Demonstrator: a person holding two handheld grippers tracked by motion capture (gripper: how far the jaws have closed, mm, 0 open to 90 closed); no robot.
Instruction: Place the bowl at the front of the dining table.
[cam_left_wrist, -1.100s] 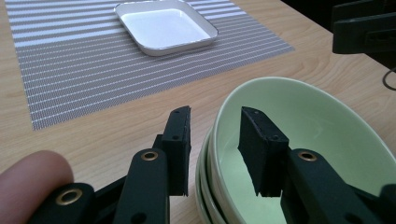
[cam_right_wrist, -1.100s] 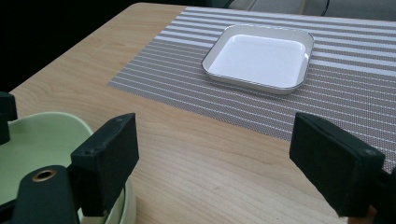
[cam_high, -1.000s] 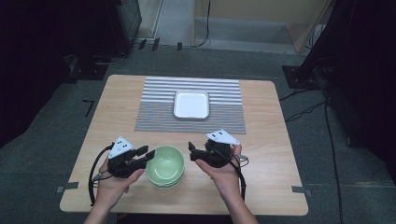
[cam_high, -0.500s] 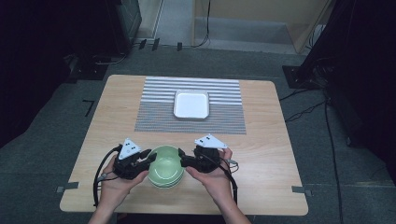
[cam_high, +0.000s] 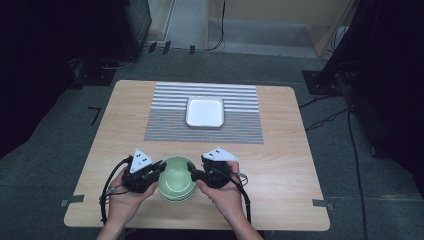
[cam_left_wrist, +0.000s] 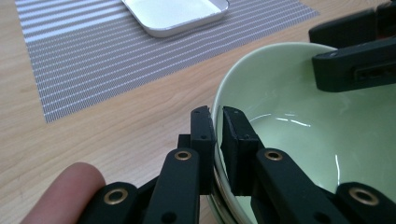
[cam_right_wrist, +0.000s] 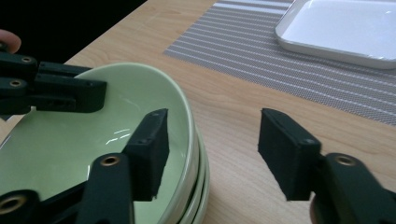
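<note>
Two hand-held grippers, the left gripper (cam_high: 159, 169) and the right gripper (cam_high: 195, 174), meet at one stack of pale green bowls (cam_high: 176, 178); the right gripper view shows three rims nested there, though the exact number is hard to fix. One white square tray (cam_high: 205, 111) sits on one grey striped placemat (cam_high: 204, 119). One wooden table (cam_high: 290, 165) carries all of it. Two hands (cam_high: 226, 196) enter from the near edge.
</note>
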